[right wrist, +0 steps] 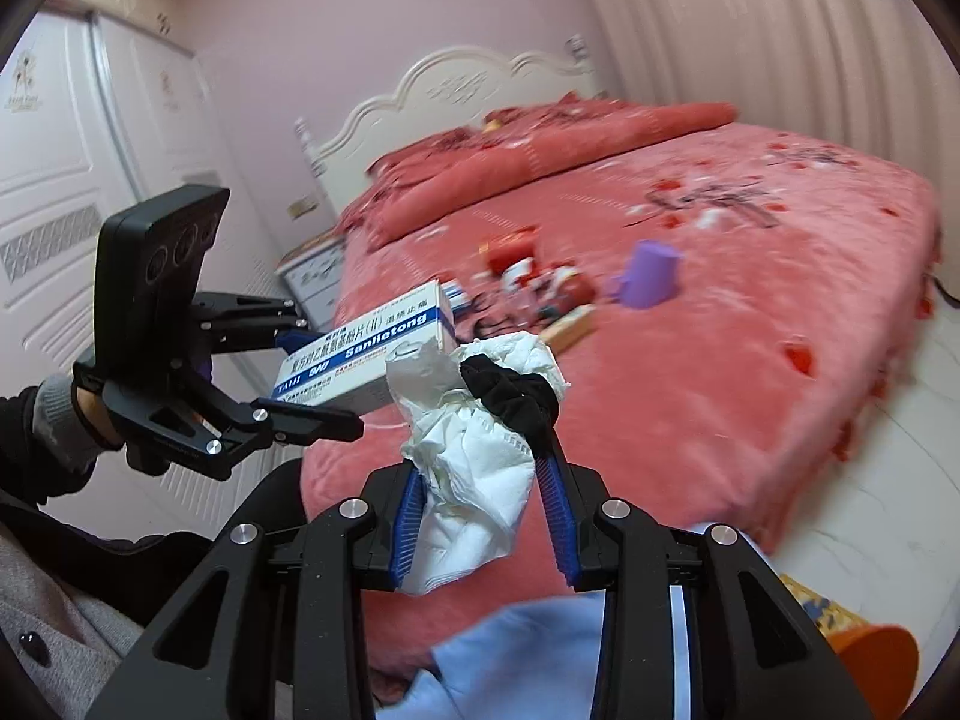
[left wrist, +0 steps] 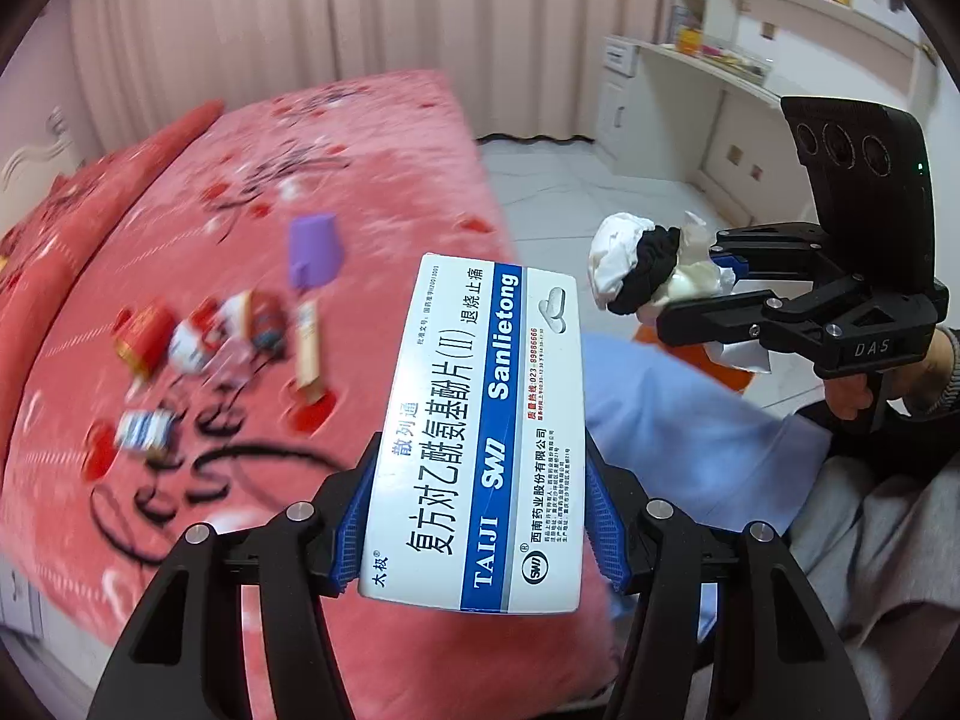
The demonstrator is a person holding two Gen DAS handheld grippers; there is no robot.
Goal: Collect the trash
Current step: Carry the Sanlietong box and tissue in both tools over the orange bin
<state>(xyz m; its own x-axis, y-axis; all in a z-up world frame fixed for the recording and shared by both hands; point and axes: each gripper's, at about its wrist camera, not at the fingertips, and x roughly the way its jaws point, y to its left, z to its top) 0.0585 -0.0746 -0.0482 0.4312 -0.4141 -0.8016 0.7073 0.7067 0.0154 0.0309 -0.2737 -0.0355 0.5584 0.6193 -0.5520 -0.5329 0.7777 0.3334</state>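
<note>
I am gripping a white-and-blue medicine box (left wrist: 480,438) between the blue fingers (left wrist: 351,531) of my left gripper (left wrist: 480,531), pads pressing on its two long sides, the box standing up out of them above the edge of the pink bed (left wrist: 372,138). My right gripper (right wrist: 483,519) is squeezing a crumpled white tissue wad (right wrist: 480,474) with a black hair scrunchie (right wrist: 510,393) looped around its top. Both bundles are hanging in the air just beside each other. On the bed, well apart from my fingers, are lying a purple cup (left wrist: 313,249), red packets (left wrist: 144,339) and a small blue-and-white box (left wrist: 147,432), all blurred. An orange bin (right wrist: 873,660) is showing at the floor.
</note>
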